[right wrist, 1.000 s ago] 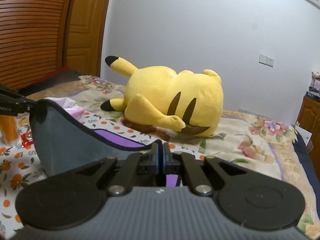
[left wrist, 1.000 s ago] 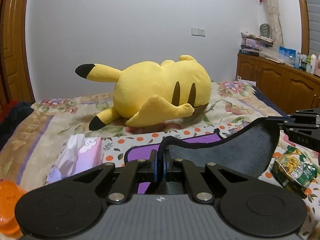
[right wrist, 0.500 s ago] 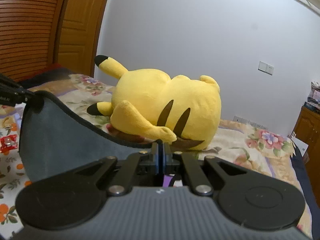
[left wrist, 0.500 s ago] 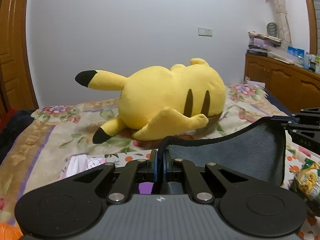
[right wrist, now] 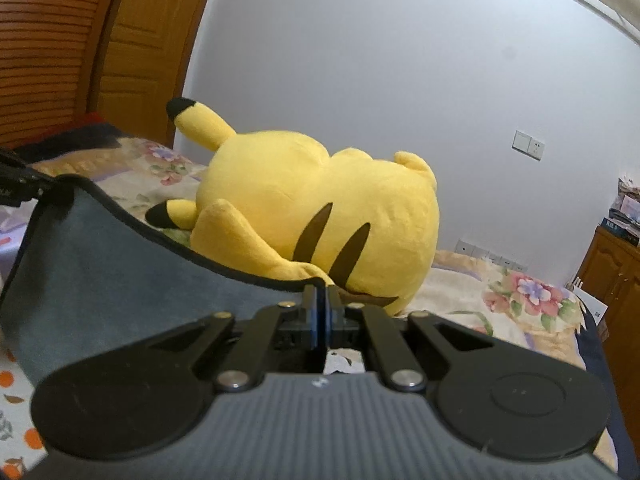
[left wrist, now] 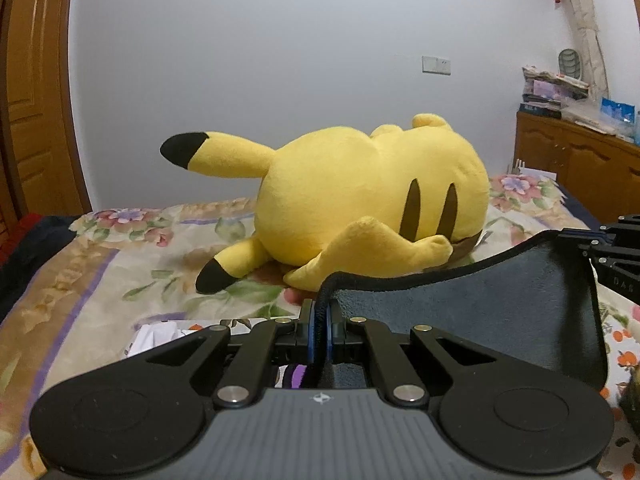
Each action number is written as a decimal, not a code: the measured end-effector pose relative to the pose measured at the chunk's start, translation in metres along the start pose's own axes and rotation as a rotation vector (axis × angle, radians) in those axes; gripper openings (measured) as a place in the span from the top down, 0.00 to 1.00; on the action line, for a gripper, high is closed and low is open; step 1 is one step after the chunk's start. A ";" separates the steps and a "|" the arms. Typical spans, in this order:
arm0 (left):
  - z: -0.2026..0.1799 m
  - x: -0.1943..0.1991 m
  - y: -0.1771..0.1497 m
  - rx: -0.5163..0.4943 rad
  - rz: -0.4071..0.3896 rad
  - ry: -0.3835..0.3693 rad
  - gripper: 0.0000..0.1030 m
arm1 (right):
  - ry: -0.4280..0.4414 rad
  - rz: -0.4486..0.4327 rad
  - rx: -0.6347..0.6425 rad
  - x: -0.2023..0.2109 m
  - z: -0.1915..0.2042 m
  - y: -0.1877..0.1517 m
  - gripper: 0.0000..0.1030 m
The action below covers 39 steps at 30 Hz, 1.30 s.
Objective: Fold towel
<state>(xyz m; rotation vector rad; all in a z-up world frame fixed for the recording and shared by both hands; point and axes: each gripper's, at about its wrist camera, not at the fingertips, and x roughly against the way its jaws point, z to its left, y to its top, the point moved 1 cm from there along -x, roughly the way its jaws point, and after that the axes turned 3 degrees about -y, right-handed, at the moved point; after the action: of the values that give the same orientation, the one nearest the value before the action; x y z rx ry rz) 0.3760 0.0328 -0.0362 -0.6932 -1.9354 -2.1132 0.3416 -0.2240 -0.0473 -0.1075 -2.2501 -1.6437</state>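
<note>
A dark grey towel [left wrist: 500, 308] with black trim hangs stretched between my two grippers above the bed. My left gripper [left wrist: 320, 312] is shut on one top corner. My right gripper [right wrist: 320, 304] is shut on the other top corner; the towel [right wrist: 104, 272] spreads to its left. The right gripper shows at the right edge of the left wrist view [left wrist: 616, 248], and the left gripper at the left edge of the right wrist view [right wrist: 20, 188]. A purple side of the towel [left wrist: 296, 376] shows under the left gripper. The towel's lower part is hidden.
A big yellow plush toy [left wrist: 360, 208] lies on the flowered bed cover [left wrist: 100, 276] just beyond the towel; it also shows in the right wrist view [right wrist: 320, 220]. A wooden cabinet [left wrist: 580, 168] stands at the right, a wooden door [right wrist: 136, 48] at the left.
Both grippers have risen and moved forward toward the plush toy, carrying the towel's top edge. The tissue pack, snack bag and orange object have dropped out of view.
</note>
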 end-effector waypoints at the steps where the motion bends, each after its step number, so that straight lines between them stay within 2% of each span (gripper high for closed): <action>1: 0.000 -0.004 -0.001 -0.001 0.005 0.004 0.94 | 0.000 0.009 -0.002 -0.004 0.000 -0.001 0.96; 11: 0.005 -0.048 -0.020 0.011 0.085 0.031 0.94 | -0.002 0.161 -0.020 -0.042 0.010 -0.027 0.96; 19: 0.006 -0.071 -0.033 0.013 0.130 0.048 0.94 | -0.023 0.232 -0.009 -0.057 0.014 -0.038 0.96; 23: 0.007 -0.078 -0.040 0.026 0.142 0.057 0.88 | -0.024 0.268 -0.032 -0.064 0.014 -0.043 0.96; 25: 0.007 -0.077 -0.044 0.032 0.132 0.045 0.82 | -0.025 0.275 -0.025 -0.065 0.016 -0.045 0.88; 27: 0.004 -0.075 -0.048 0.011 0.131 0.051 0.73 | -0.026 0.273 -0.023 -0.063 0.017 -0.045 0.85; 28: 0.003 -0.075 -0.050 0.004 0.137 0.052 0.67 | -0.026 0.275 -0.030 -0.063 0.016 -0.045 0.76; 29: 0.002 -0.074 -0.051 0.000 0.145 0.052 0.66 | -0.028 0.276 -0.040 -0.061 0.016 -0.045 0.66; 30: 0.002 -0.073 -0.052 0.000 0.148 0.048 0.66 | -0.031 0.272 -0.044 -0.058 0.015 -0.045 0.49; 39: -0.011 -0.041 -0.068 0.001 0.170 0.008 0.55 | 0.022 0.267 -0.153 -0.020 0.023 -0.062 0.48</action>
<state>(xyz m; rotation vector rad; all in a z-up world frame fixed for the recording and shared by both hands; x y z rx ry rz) 0.3794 0.0242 -0.1152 -0.8170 -1.8038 -2.0092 0.3388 -0.2196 -0.1167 -0.4083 -1.9909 -1.6584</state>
